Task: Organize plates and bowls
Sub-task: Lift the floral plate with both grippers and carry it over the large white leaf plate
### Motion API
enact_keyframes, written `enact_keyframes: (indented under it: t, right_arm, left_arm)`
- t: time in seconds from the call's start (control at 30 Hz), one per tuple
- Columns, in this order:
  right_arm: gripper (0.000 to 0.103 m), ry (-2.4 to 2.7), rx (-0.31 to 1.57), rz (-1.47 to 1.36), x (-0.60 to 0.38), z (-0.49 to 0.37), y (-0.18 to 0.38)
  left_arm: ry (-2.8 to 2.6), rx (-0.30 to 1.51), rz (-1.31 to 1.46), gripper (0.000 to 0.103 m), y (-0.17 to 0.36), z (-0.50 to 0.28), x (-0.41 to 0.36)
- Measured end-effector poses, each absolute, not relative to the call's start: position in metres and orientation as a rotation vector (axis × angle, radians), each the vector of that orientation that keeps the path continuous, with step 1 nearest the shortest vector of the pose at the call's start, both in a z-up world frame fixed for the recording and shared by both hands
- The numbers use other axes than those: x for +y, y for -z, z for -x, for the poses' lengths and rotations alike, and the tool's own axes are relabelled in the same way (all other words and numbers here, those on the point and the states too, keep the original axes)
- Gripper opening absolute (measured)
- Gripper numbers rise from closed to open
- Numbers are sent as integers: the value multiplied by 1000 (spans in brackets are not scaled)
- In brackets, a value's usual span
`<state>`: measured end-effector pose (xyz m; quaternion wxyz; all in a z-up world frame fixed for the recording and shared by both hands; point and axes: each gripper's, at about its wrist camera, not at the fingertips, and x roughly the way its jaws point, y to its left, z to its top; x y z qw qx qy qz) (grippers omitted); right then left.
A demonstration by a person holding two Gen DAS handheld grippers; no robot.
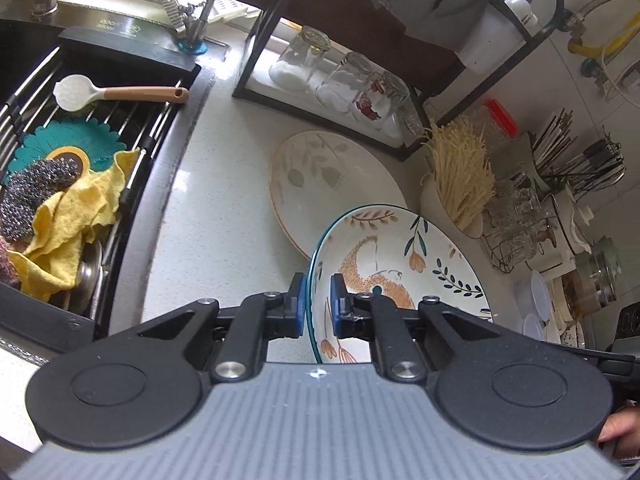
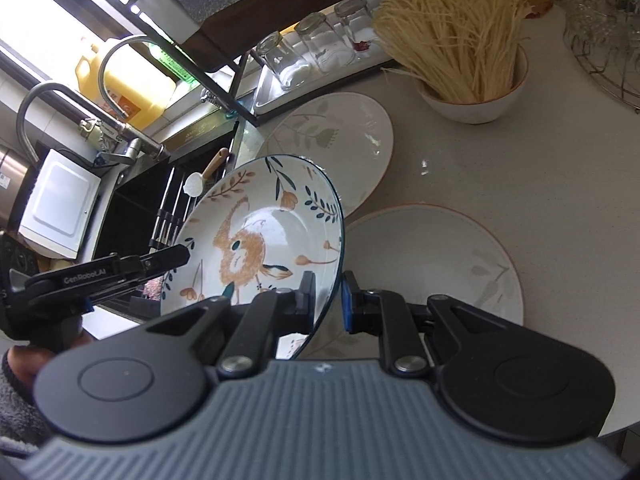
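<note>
Tools, L [image 1: 318, 306] & R [image 2: 328, 300], pinch 1 bowl [image 2: 256, 236]; 2 plates [image 2: 436, 256] on counter [image 2: 520, 168].

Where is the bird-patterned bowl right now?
The blue-rimmed, bird-patterned ceramic bowl is tilted above the white countertop, its rim between both grippers' fingers, beside the sink, with two pale leaf-print plates behind it.

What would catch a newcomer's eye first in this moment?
The bird-patterned bowl, lifted and tilted above the counter, with the left gripper and right gripper each straddling its rim. Behind it two pale leaf-print plates lie flat, and a bowl of dry noodles stands beside the glass rack.
</note>
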<state>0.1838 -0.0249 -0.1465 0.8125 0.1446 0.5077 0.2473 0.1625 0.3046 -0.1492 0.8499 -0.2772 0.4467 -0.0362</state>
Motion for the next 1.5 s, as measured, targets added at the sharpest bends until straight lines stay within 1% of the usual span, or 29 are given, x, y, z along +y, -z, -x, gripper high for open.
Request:
enact_keyframes:
  t: [0.23,0.57,0.9,1.5]
  right_arm:
    - [17,-476,1069,-324,-63,-176,150]
    - [17,-424,1097,-334,-95,-164,163]
    - [17,-373,1088,-370,-115,-160,169]
    - [17,-331,1073,-292,-119,-165,172]
  left_arm:
    - [121,1008,584,14,164,-173,270]
    - [157,1102,529,14,178,-181,235]
    - [175,1145,458,14,185,-193,208]
    - [171,1229,284,14,203,-207,175]
